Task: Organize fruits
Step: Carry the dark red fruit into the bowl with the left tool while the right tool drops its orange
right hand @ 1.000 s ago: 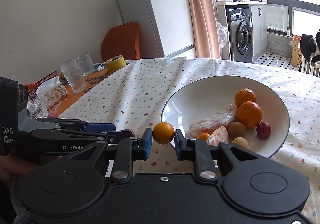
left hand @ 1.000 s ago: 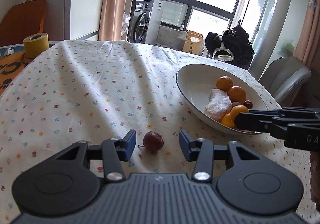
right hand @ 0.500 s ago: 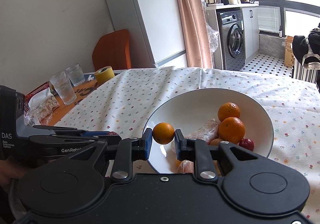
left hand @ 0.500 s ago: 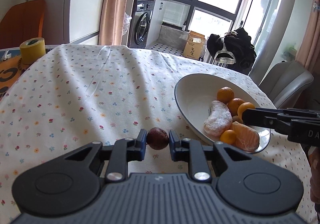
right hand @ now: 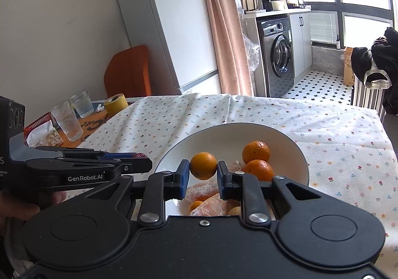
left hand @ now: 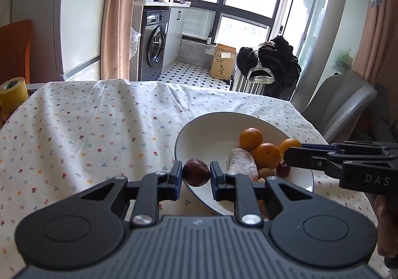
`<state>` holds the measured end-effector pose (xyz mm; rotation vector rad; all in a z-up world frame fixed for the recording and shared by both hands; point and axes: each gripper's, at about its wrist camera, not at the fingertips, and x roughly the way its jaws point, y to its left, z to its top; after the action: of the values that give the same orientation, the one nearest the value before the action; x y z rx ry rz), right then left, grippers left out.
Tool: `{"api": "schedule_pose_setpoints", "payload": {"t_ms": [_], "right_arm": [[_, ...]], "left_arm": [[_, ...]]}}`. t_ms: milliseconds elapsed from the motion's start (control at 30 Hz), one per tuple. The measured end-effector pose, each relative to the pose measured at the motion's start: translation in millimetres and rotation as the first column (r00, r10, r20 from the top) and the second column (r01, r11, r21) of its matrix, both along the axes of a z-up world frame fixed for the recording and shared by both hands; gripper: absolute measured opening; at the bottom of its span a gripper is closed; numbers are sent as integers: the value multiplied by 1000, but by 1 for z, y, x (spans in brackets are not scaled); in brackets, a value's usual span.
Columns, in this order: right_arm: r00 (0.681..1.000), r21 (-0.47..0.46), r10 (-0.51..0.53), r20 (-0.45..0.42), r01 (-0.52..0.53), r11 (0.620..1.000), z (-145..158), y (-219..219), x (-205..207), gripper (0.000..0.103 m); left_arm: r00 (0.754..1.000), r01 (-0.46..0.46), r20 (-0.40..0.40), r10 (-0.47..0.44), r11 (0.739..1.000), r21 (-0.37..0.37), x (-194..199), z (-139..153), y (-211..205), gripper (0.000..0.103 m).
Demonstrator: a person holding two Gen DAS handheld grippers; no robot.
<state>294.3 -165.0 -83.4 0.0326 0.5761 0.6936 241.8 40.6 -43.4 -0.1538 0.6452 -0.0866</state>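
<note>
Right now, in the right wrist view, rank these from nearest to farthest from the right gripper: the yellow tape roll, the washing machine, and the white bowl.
1. White bowl, directly below and ahead of the right gripper.
2. Yellow tape roll, far left, at the tablecloth's edge.
3. Washing machine, beyond the table, in the back.

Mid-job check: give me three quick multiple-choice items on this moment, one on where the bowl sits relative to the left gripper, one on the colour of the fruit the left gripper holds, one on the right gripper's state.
1. The white bowl lies:
A. ahead and to the right of the left gripper
B. to its far left
C. on the grey chair

2. The fruit in the left gripper is:
A. orange
B. dark purple-brown
C. green

3. The right gripper is:
A. open and empty
B. shut on a glass
C. shut on a small orange

Answers: 1 A, the bowl's rim curves ahead and right of the fingers. 2 B, a dark round fruit sits between the pads. 3 C, both pads press the orange above the bowl.
</note>
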Motion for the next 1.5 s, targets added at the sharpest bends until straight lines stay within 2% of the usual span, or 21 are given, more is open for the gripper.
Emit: {"api": "schedule_pose_setpoints", "payload": {"t_ms": [400,467,933,1300,1500], "right_arm": [[1000,12,-24,-11,24,1000,-9,-9,14,22],[1000,12,-21,-15,21,1000,-11,-9,15,22],[1000,3,1,-31,-1,1000,-22,4,26,22],[999,-1,43,-29,-43,999,-21,21,27,22],[996,5,83,-31,-83,997,-20,33,28,22]], "left_arm": [[999,23,-30,-24,1000,-15,26,-11,-14,22],[999,16,-32,-17,1000,-20,27,-11,-12,25],[999,-38,-33,38,999,-20,7,-5,5,26],[990,-139,-36,138,990,-23,-15,-6,27,38],[981,-193,-28,192,981,-6,-28,-5,34,56]]}}
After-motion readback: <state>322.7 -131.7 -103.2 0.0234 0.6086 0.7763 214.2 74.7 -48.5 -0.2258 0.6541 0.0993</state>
